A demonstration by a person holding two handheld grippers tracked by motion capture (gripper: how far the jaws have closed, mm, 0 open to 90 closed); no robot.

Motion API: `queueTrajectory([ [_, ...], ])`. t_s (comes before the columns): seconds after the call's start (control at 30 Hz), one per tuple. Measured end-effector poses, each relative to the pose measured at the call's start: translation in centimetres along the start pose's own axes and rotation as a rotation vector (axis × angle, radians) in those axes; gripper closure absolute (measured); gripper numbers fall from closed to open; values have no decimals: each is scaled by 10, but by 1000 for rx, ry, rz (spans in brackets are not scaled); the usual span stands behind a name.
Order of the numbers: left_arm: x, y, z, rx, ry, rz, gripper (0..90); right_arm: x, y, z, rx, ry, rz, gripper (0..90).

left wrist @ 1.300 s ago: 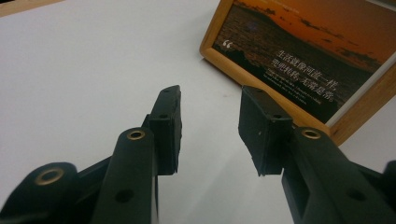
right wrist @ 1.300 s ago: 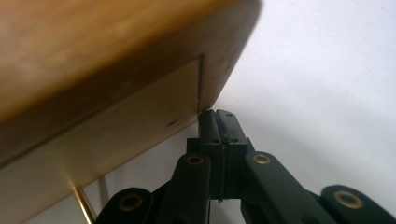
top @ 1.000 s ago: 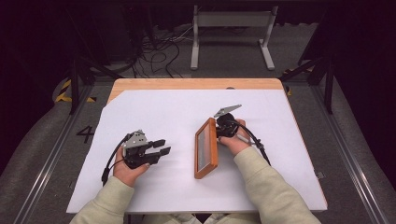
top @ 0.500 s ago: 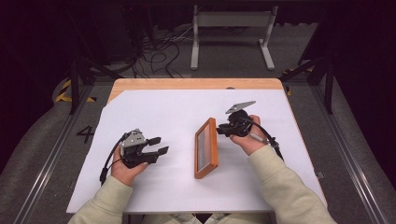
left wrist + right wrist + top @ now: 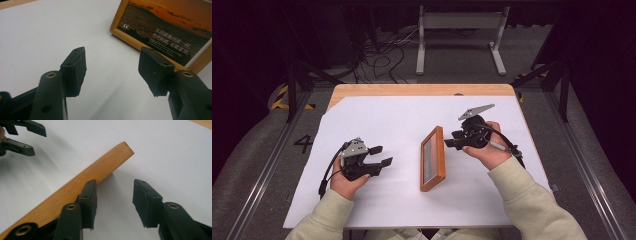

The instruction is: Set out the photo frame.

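Wooden picture frame (image 5: 433, 159) stands tilted, sunset print inside.

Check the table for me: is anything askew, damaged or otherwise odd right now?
Nothing looks damaged or spilled. The wooden picture frame sits between the open left gripper and open right gripper, skewed to the table edges; neither grips it. It may be leaning rather than lying flat, but that is hard to tell.

Wooden frame (image 5: 433, 159) (smooth), matt paper (image 5: 397, 120)
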State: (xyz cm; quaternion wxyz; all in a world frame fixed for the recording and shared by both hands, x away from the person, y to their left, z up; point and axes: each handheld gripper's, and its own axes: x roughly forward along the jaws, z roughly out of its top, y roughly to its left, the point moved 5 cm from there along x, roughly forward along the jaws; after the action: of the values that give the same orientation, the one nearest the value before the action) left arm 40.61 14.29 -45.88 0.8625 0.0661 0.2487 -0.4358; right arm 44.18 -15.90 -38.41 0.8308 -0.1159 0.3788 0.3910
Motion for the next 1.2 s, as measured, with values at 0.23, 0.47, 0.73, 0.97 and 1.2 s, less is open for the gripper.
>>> queueTrajectory([
  [0.23, 1, 0, 0, 0, 5, -6, 393, -12, 14, 5, 38, 19, 0, 455],
  [0.47, 2, 0, -1, -1, 11, -4, 389, -7, 24, 8, 115, 43, 30, 358],
  [0.73, 2, -1, -1, -3, 12, -7, 387, 13, 32, 7, 175, 89, 75, 330],
  [0.97, 2, 0, -2, 2, 15, -5, 387, 30, 37, 5, 194, 136, 81, 314],
  [1.2, 2, 0, -2, 2, 21, -7, 387, 44, 39, 2, 194, 185, 81, 328],
])
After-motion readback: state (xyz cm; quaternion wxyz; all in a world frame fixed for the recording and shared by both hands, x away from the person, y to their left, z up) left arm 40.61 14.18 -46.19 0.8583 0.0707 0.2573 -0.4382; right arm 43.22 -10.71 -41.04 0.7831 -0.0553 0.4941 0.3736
